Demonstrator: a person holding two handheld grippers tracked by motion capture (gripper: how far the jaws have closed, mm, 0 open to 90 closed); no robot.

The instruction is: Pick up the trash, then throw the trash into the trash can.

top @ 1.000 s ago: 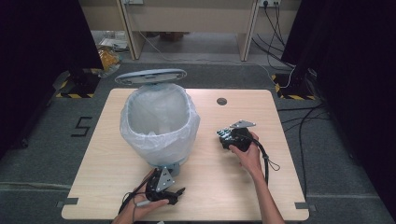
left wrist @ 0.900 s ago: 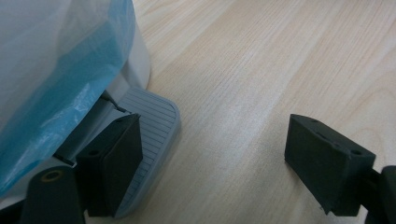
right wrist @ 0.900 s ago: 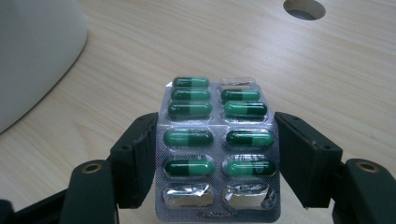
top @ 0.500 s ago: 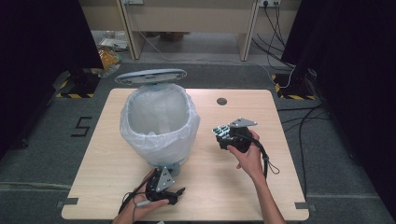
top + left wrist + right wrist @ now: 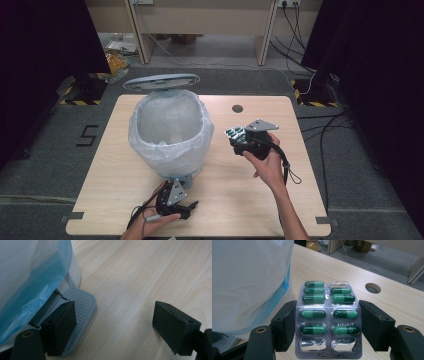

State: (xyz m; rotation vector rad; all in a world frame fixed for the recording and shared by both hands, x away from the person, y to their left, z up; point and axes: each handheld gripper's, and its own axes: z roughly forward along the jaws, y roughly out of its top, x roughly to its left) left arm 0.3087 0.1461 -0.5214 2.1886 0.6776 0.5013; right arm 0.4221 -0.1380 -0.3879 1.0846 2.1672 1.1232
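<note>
Clamping a pill pack (image 5: 328, 320) by its long edges, the right gripper (image 5: 237, 134) hangs just right of the bin (image 5: 170, 132), while the open left gripper (image 5: 117, 325) presses its pedal (image 5: 80, 307).

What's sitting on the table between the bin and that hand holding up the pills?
Nothing: in the high view bare wooden table separates the pedal bin from the right gripper, which grips the blister pack.

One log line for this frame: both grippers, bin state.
right gripper: shut on blister pack, beside bin | left gripper: open, one finger on pedal | lid: up
</note>
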